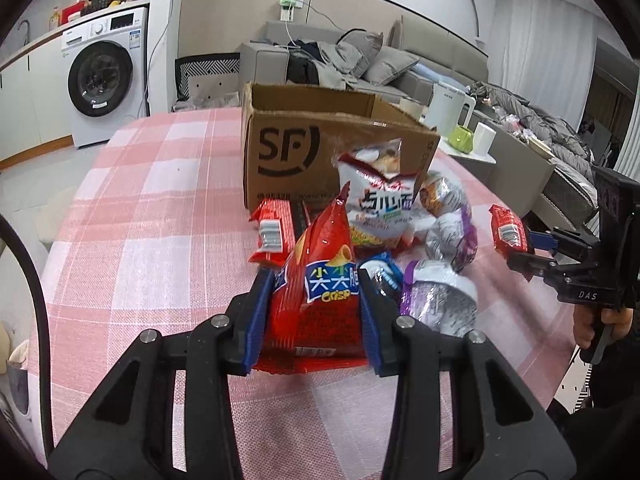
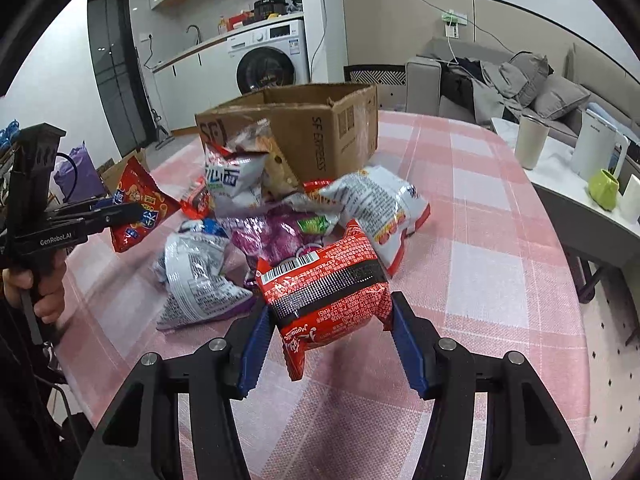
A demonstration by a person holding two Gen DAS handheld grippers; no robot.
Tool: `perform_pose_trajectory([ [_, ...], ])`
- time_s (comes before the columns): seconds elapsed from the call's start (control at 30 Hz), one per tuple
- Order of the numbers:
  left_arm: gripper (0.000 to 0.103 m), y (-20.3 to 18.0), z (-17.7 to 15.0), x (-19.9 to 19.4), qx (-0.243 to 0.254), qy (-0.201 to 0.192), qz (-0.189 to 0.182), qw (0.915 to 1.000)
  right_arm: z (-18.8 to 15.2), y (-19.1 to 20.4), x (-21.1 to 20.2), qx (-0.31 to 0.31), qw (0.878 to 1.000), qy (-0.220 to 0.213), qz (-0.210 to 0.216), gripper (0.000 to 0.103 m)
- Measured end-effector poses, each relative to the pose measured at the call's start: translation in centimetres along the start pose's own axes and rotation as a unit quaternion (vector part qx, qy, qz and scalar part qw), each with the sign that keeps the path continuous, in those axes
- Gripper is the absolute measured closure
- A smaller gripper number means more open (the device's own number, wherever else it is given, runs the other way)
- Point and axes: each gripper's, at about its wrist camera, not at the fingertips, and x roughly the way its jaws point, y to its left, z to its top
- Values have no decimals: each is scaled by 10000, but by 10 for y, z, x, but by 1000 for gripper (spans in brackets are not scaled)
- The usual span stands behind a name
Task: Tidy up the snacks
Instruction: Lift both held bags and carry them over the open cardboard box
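My left gripper (image 1: pixel 314 284) is shut on a red crisp bag (image 1: pixel 320 240), whose top stands up between the blue pads; the right wrist view shows that bag (image 2: pixel 140 196) held above the table at the left. My right gripper (image 2: pixel 332 308) is shut on a red barcoded noodle packet (image 2: pixel 320 276), seen from the left wrist as a small red packet (image 1: pixel 507 234) at the right. Between them lies a pile of snack bags, white (image 1: pixel 380 204) and purple-silver (image 1: pixel 440 296). Behind the pile stands an open cardboard box (image 1: pixel 280 152) (image 2: pixel 344 128).
The round table has a pink checked cloth (image 1: pixel 160 220). A low side table at the right carries a white kettle (image 2: pixel 596 152), a beige cup (image 2: pixel 530 142) and a green mug (image 2: pixel 604 190). A sofa and a washing machine stand beyond.
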Motion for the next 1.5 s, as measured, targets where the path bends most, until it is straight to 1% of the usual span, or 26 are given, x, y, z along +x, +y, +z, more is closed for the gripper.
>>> perform_pose_trajectory([
  [0.4, 66, -5, 23, -24, -25, -478, 121, 9988, 31, 9, -8, 47, 9992, -387, 81, 45],
  [0.77, 66, -11, 62, -31, -7, -812, 205, 9965, 69, 16, -4, 44, 9981, -586, 178, 45],
  [1.07, 66, -15, 90, -21, -22, -870, 215, 9960, 99, 19, 8, 24, 9976, -648, 248, 45],
  [1.27, 66, -21, 112, -1, 18, -828, 236, 9963, 115, 20, 18, 26, 9972, -664, 336, 45],
  [1.5, 66, -21, 134, 22, 37, -801, 251, 9965, 135, 18, 34, 62, 9974, -634, 340, 45],
])
